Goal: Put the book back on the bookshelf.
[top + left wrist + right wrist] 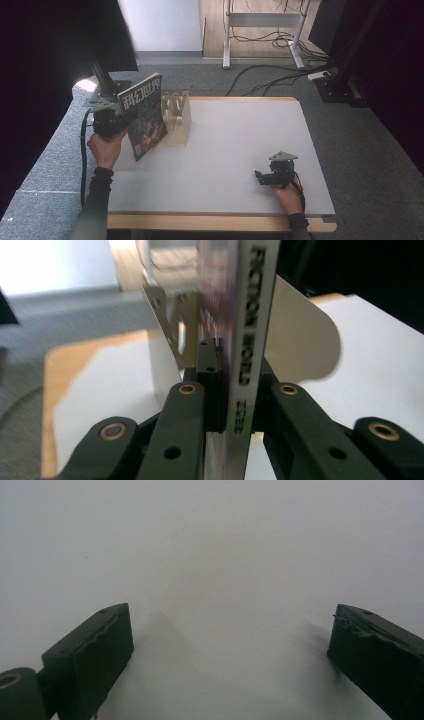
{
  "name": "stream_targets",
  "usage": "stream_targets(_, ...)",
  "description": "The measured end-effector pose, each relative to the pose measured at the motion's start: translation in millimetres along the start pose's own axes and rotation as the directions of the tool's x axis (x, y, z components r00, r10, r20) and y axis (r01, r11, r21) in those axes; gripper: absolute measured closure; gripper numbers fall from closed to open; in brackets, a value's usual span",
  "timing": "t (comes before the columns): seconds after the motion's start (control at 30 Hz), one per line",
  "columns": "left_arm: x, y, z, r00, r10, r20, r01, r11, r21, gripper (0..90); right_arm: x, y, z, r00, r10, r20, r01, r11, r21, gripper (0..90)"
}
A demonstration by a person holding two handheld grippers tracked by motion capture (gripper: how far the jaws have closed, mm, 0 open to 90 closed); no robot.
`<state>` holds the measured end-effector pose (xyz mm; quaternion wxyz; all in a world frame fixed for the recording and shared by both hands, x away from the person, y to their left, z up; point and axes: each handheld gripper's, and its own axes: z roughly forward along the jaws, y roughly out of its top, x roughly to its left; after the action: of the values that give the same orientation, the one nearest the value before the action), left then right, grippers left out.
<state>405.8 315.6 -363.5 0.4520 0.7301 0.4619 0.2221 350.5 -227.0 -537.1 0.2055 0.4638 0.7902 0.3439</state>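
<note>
A magazine (146,116) with a dark illustrated cover and white characters stands upright and tilted at the table's left, with my left gripper (129,121) shut on its spine edge. In the left gripper view the white spine (248,330) is pinched between the black jaws of that gripper (234,380). Just right of the magazine stands a pale wooden slotted rack (179,117), and its dividers (300,340) rise on both sides behind the spine. I cannot tell whether magazine and rack touch. My right gripper (261,177) rests near the front right, and its jaws (230,640) stand open with nothing between them.
The white table top (240,135) stretches between the two hands, with a wooden front edge. A dark post and base plate (107,82) stand behind the left hand. Cables and desk legs lie on the floor beyond the table.
</note>
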Motion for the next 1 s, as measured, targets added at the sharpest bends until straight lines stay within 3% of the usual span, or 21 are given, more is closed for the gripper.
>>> stream_targets(0.13, -1.1, 3.9, -7.1, 0.9998, 0.018, -0.002, -0.018, 0.9954, 0.094, 81.4, 0.0, 0.0, 0.0, 1.0000, -0.001, 0.000, 0.001, 1.000, 0.000, 3.4)
stream_targets(0.27, -1.3, 7.7, -11.3, 0.9996, -0.006, 0.027, 0.000, 0.9807, 0.195, 80.5, 0.0, 0.0, 0.0, 1.0000, -0.001, 0.000, 0.001, 1.000, 0.000, 3.4)
stream_targets(0.43, -4.2, 5.9, -9.7, 0.9981, -0.018, 0.058, 0.003, 0.9669, 0.255, 79.9, 0.0, 0.0, 0.0, 1.0000, 0.000, 0.000, 0.000, 1.000, 0.000, 3.4)
stream_targets(0.57, -4.7, 4.9, -7.7, 0.9992, -0.009, 0.039, 0.000, 0.9748, 0.223, 81.9, 0.0, 0.0, 0.0, 1.0000, 0.000, 0.000, 0.000, 1.000, 0.000, 3.4)
stream_targets(0.7, -4.6, 6.3, -3.4, 0.9999, 0.011, -0.008, -0.009, 0.9820, 0.189, 82.2, -0.2, 0.0, 0.1, 1.0000, -0.001, -0.001, 0.001, 1.000, 0.000, 3.3)
stream_targets(1.0, -6.4, 5.6, 16.8, 0.9984, 0.011, -0.056, -0.004, 0.9913, 0.131, 82.0, -0.3, 0.1, 0.2, 1.0000, 0.001, -0.001, -0.001, 1.000, 0.000, 3.3)
